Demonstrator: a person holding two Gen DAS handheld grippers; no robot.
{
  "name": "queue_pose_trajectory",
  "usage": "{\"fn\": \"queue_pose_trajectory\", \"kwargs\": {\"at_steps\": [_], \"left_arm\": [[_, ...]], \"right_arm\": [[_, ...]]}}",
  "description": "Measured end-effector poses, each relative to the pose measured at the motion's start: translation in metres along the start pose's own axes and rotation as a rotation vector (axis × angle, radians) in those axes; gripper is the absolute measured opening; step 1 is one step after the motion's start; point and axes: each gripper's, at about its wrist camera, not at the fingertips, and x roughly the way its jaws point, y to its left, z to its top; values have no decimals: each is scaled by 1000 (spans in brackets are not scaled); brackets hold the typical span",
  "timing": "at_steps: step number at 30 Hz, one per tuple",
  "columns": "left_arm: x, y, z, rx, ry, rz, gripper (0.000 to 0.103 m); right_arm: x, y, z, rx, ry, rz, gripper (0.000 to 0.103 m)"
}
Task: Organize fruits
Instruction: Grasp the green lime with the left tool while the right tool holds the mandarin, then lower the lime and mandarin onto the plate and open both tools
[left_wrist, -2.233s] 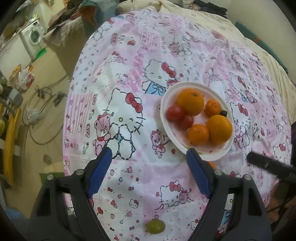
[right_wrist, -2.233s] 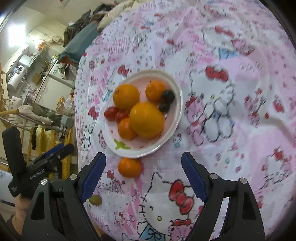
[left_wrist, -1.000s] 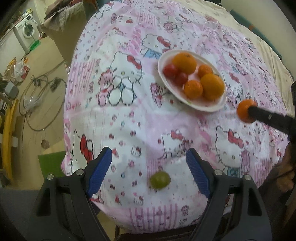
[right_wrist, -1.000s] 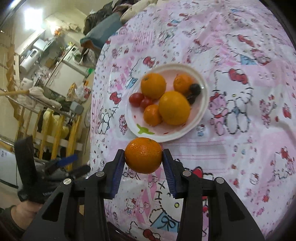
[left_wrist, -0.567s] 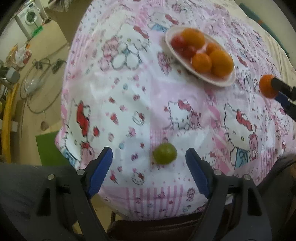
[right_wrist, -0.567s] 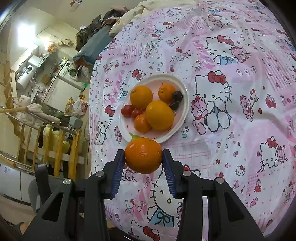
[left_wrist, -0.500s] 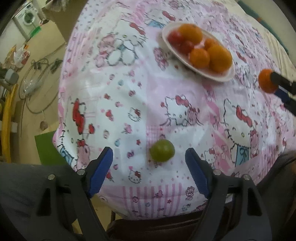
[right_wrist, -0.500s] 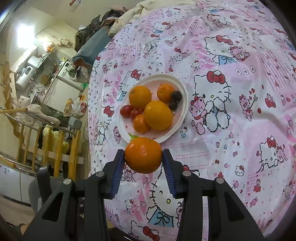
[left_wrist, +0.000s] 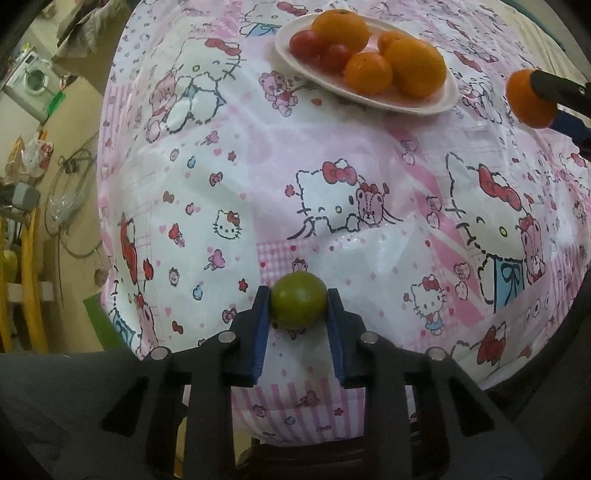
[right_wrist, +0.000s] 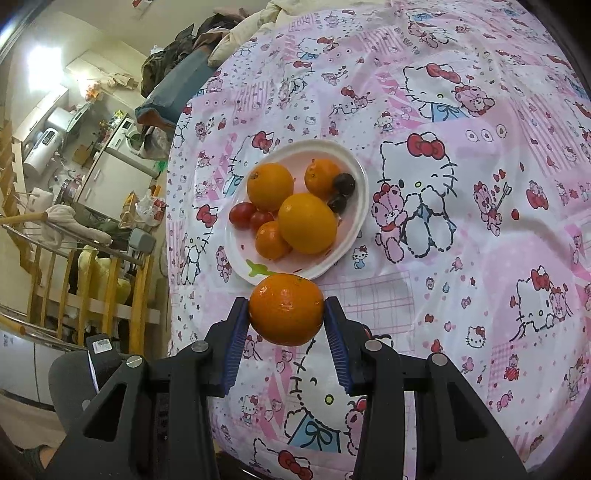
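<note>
A white plate (right_wrist: 356, 173) sits at mid-frame in the right wrist view and at the top of the left wrist view, on a bench covered with a pink cartoon-cat cloth (right_wrist: 461, 258). On the plate lie two large oranges (right_wrist: 307, 222), two smaller mandarins (right_wrist: 270, 240), two red cherry tomatoes (right_wrist: 242, 215) at its left side and two dark grapes (right_wrist: 343, 183) at its right edge; the grapes are hidden in the left wrist view.

A small green fruit (left_wrist: 298, 300), round, smooth and dull olive with a little dark mark low on its skin, sits in the lower centre of the left wrist view, near the front edge of the cloth. The left claw (left_wrist: 298, 308) has closed on it, both blue pads pressed against its sides. Whether the fruit is off the cloth cannot be told.

A glossy, dimpled mandarin (right_wrist: 286, 309) sits just below the plate's near rim in the right wrist view, held between the blue pads of the right claw (right_wrist: 286, 321). In the left wrist view this fruit shows at the upper right edge, to the right of the plate and clear of the cloth.

The left claw looks steeply down on the bench edge, with dark clothing (left_wrist: 55, 406) at the lower left.
</note>
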Motion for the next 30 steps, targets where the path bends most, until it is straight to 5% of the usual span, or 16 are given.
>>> {"fn": "queue_pose_trajectory", "kwargs": {"at_steps": [9,30], "left_arm": [[-36,6,11,-36,-61,-52,25],[-75,0,111,3,-173,-79,25]], "right_arm": [[-4,1,2,1,-13,9,43],[-39,-8,29,15,-129,37,43]]}}
